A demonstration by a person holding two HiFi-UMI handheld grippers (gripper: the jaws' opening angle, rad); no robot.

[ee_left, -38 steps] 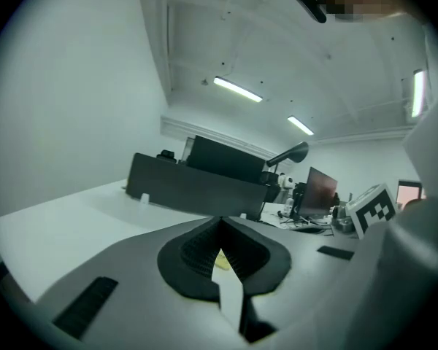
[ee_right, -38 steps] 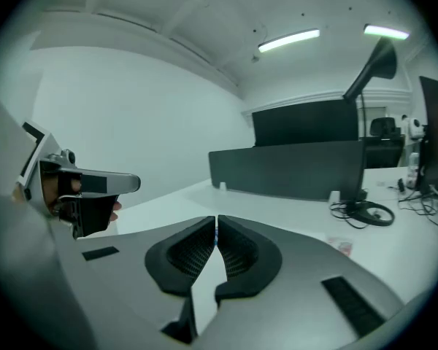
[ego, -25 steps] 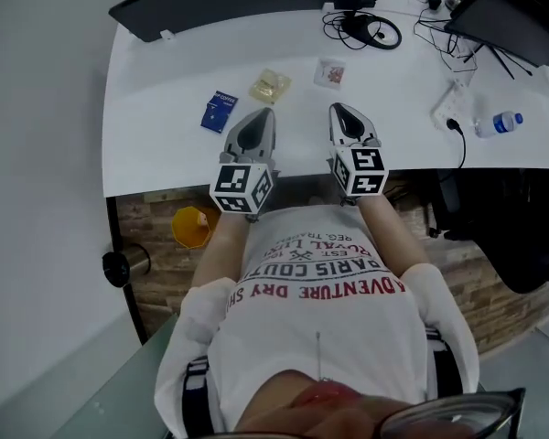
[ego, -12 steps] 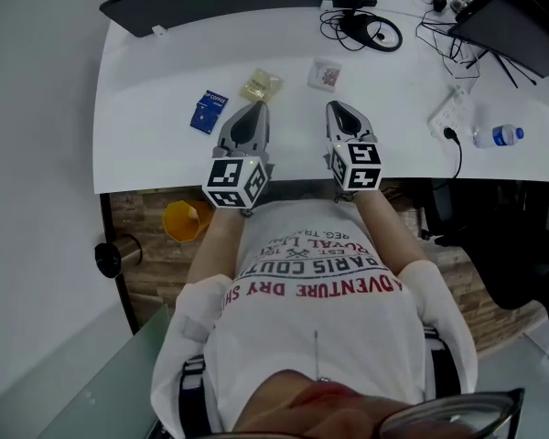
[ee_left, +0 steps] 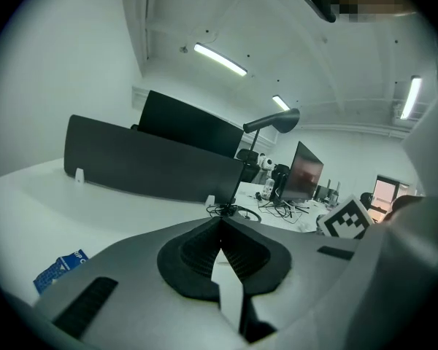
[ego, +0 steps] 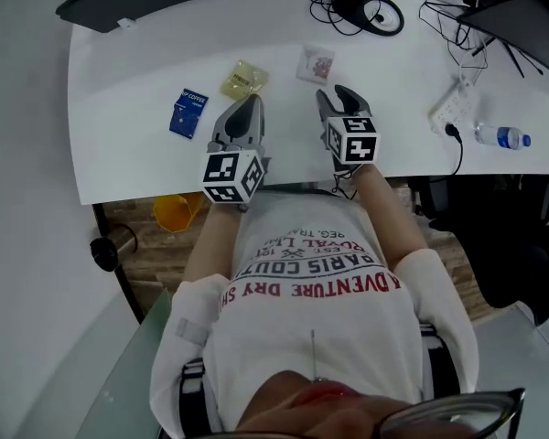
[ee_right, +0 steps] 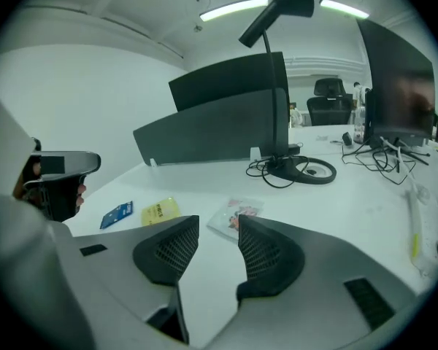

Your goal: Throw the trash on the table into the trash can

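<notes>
Head view looks steeply down on desk (ego: 128, 80); L/R gripper views skim low across it; all share blue packet (ego: 188, 112).

table (ego: 128, 80): white | on it: blue packet (ego: 188, 112), yellow packet (ego: 243, 78), clear wrapper (ego: 316, 63), bottle (ego: 503, 137), cables (ego: 371, 12)

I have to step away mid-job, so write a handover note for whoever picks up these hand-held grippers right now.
Left hand-held gripper: shut, empty, above the table near its front edge.
Right hand-held gripper: jaws opening, nothing between them, pointed toward the clear snack packet.
Trash: blue packet, yellow packet and clear snack packet all lie flat on the table; no gripper touches them.
Likely trash can: yellow bin on the floor below the table's edge, on the left.
Done: nothing binned.
Left: pick up and bin all three.
</notes>
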